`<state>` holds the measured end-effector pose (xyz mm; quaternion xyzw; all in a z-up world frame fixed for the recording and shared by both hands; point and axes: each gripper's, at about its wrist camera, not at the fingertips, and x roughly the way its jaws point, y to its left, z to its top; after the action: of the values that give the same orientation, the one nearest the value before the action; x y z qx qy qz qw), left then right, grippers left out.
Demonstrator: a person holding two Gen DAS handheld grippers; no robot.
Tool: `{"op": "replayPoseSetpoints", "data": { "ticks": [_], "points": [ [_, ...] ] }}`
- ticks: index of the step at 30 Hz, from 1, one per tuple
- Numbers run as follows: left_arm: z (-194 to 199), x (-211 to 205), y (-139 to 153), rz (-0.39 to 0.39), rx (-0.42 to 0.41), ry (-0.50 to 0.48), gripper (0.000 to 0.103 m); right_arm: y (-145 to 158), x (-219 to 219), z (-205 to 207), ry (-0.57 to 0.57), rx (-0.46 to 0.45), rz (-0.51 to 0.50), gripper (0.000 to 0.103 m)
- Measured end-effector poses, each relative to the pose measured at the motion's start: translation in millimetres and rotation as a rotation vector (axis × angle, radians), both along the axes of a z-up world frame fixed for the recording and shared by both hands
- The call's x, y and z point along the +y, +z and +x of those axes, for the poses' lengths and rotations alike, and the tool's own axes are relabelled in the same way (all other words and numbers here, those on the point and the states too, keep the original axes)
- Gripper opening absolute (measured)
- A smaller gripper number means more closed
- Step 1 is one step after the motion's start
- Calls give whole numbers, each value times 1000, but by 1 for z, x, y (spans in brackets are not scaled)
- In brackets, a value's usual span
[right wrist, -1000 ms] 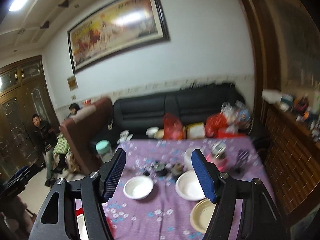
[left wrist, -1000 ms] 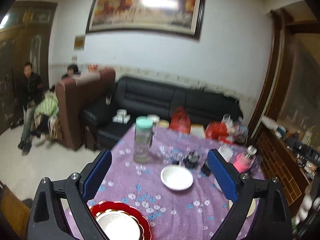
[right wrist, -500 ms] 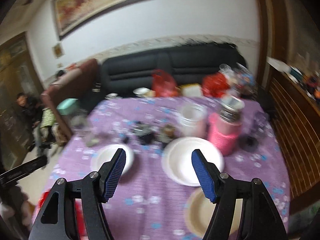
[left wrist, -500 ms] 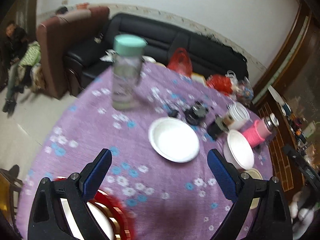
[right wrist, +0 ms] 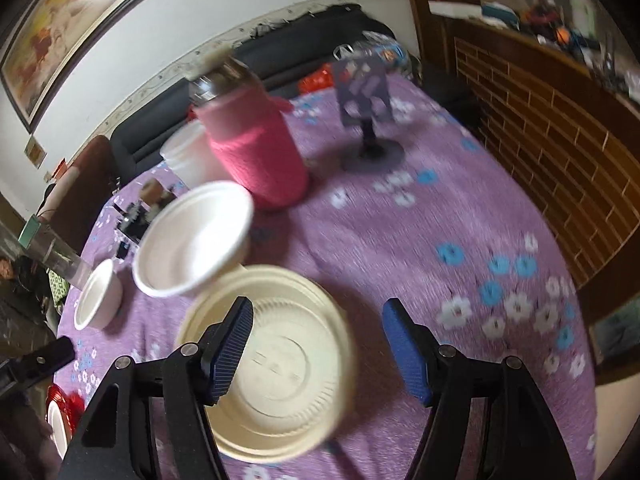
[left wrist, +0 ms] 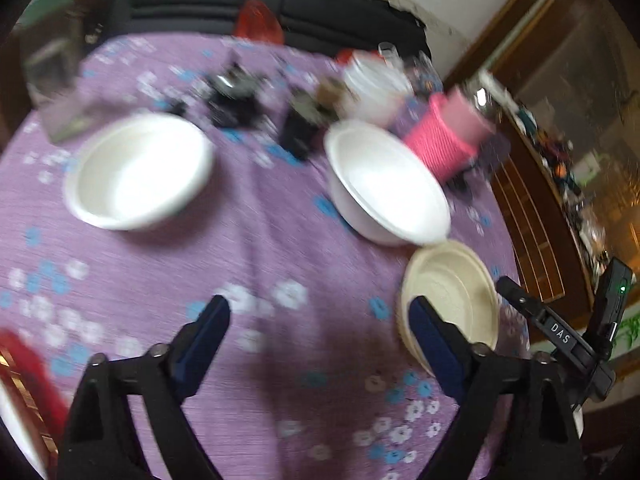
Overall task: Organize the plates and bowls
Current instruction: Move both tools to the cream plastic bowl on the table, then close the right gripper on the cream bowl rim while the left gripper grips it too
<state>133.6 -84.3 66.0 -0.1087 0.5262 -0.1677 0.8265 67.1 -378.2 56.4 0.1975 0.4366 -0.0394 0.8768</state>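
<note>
Round ridged cream plate (right wrist: 276, 364) beside smooth white bowl (right wrist: 192, 240); right gripper (right wrist: 318, 344) released above it, lower than before; left gripper (left wrist: 316, 344) closing, empty.

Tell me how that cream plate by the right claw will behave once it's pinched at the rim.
The cream plate looks like thin, ribbed disposable ware, so it is probably very light and may flex or sag when pinched at one edge. Its shallow rim lies low on the purple tablecloth, so it could skid rather than lift. It nearly touches the white bowl, which might get nudged.
</note>
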Motion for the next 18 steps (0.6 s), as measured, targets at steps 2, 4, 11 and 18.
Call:
{"op": "replayPoseSetpoints", "data": {
  "ticks": [2,4,11,18],
  "points": [
    [3,-22,-18,-8,55,-29,70,-13,-4,-1,3,14,28,68],
    [4,-36,-29,-10,88,-49,62,-21,-3,-4,6,21,51,61],
    [1,-70,-47,-7,114,-92,59,-36,0,-5,34,25,117,33],
    [-3,-85,-54,-35,145,-133,43,-39,2,-9,56,29,153,21]
  ]
}}
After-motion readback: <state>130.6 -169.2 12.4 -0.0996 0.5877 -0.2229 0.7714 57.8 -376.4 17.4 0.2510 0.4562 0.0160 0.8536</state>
